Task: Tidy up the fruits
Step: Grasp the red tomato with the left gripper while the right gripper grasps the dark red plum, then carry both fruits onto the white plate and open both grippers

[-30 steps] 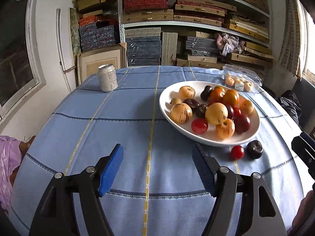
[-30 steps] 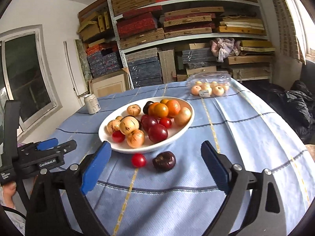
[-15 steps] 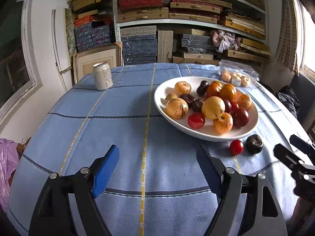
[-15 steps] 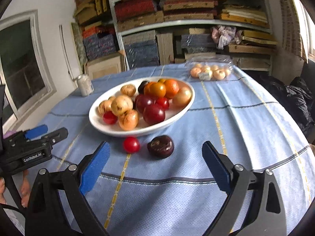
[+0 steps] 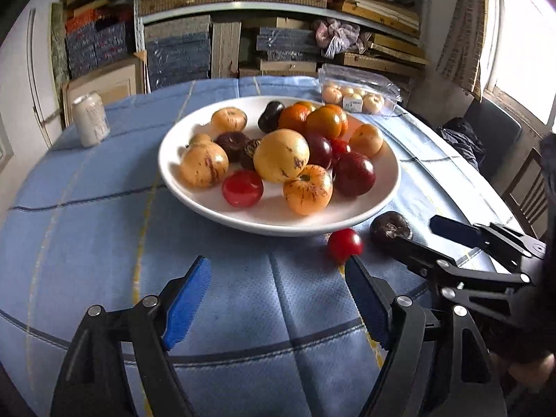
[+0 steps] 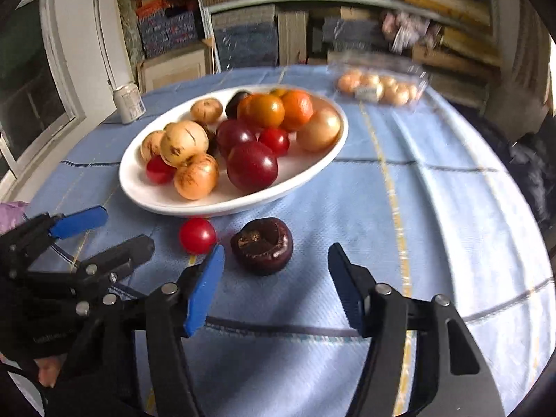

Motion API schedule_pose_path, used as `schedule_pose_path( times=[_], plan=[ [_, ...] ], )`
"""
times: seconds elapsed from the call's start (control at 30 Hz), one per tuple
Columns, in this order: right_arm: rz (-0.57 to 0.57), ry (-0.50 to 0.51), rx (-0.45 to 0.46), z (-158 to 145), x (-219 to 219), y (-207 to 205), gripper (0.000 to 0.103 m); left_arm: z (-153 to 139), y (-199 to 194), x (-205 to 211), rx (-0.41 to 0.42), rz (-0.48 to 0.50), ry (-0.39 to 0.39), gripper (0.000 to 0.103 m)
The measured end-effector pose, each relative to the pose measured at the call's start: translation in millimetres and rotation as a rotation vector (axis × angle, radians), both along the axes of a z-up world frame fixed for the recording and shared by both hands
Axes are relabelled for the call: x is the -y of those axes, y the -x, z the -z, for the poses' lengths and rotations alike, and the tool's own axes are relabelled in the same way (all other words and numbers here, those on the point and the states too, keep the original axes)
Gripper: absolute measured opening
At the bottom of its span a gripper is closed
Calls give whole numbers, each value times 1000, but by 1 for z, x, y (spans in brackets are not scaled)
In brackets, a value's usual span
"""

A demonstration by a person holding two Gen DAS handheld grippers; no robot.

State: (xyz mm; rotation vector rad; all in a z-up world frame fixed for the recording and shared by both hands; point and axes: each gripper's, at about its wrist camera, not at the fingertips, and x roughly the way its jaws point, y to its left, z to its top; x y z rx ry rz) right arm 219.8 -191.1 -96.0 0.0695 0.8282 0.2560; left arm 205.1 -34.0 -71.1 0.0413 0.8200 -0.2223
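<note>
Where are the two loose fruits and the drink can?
red tomato [image 6: 197,235], right wrist view, middle of its skin.
dark fruit [image 6: 262,245], right wrist view, its top.
drink can [image 5: 90,119], left wrist view, its side.

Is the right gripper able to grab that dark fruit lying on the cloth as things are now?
Probably yes. The right gripper is open and the dark fruit lies just ahead of its fingertips, with bare cloth between. The small red tomato sits close beside the near finger and might get nudged.
</note>
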Motion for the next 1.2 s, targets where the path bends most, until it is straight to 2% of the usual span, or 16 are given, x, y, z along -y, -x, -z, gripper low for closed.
schedule_pose_path(
  times=[0.07, 0.17, 0.3, 0.4, 0.5, 0.57, 0.6, 0.67, 0.7, 0.73, 0.77, 0.9, 0.97, 1.07, 1.13, 1.2],
  plan=[
    [-11, 0, -11, 2, -2, -7, 53, 4, -5, 4, -5, 1, -20, 78],
    [-56, -30, -22, 2, 1, -13, 39, 3, -12, 5, -13, 10, 8, 76],
    [-42, 9, -19, -3, 14, -2, 39, 7, -16, 23, -24, 64, -12, 76],
    [8, -29, -7, -7, 34, 8, 39, 8, -14, 41, -11, 97, -57, 77],
    [31, -53, 11, -12, 42, 11, 39, 18, -28, 49, -69, 89, -39, 76],
    [33, -61, 14, -13, 42, 11, 39, 18, -31, 48, -76, 49, -36, 68],
    [33, -65, 14, -14, 44, 11, 39, 19, -30, 48, -69, 21, -52, 58],
    [41, -78, 15, -16, 46, 11, 39, 19, -28, 50, -59, 7, -86, 48],
    [43, -90, 17, -17, 47, 11, 39, 18, -25, 49, -61, 29, -72, 26],
    [46, -100, 22, -18, 48, 12, 39, 16, -21, 51, -71, 71, -50, 25],
    [47, -109, 30, -20, 49, 13, 39, 14, -17, 50, -62, 61, -62, 25],
    [24, -135, 97, -38, 42, 20, 39, -11, -4, 33, -26, 70, -14, 25],
    [-3, -138, 128, -53, 33, 16, 39, -30, -6, 20, 32, 37, -37, 25],
    [-29, -114, 163, -74, 23, 7, 39, -57, -25, -1, 64, -1, -14, 25],
    [-42, -86, 180, -84, 12, -8, 39, -67, -41, -11, 78, -36, -16, 25],
    [-52, -86, 168, -84, 2, -27, 39, -67, -62, -20, 56, -57, 4, 25]
  ],
)
